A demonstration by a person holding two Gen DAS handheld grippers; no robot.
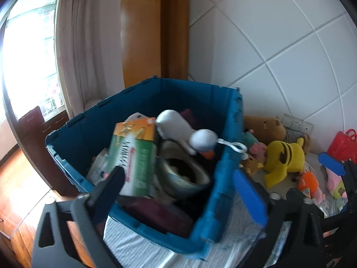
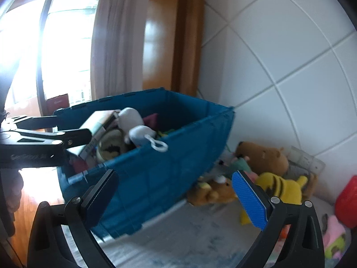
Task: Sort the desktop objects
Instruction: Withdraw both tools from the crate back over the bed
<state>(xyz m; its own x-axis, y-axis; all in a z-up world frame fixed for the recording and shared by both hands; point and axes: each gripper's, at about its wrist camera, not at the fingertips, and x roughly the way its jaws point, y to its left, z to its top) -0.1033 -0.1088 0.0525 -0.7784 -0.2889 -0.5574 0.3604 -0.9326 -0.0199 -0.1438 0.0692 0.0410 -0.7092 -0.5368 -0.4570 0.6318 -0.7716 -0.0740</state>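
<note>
Both claws released, nothing held: left gripper (image 1: 178, 189) above blue crate (image 1: 218, 178), right gripper (image 2: 176, 196) beside it. Yellow plush (image 2: 281, 187) just beyond your right fingertip: soft, light (likely squashy), pinch torso.

Deep blue moulded plastic crate (image 1: 225, 134): walls ribbed, dull sheen. Yellow black-striped plush toy (image 1: 284, 158) and brown plush bear (image 2: 263, 156): soft napped cloth. White plush duck (image 1: 178, 131): smooth fleece. Green-orange printed cardboard box (image 1: 136, 154): slightly glossy. White square wall tiles (image 2: 279, 51): glazed, shiny. Orange-brown wooden door frame (image 1: 142, 33): lacquered, reflective. Right gripper's blue pad (image 2: 250, 203): finely ridged, matt; black fingers (image 2: 100, 198): matt plastic. Red plastic basket (image 1: 343, 143): openwork.
</note>
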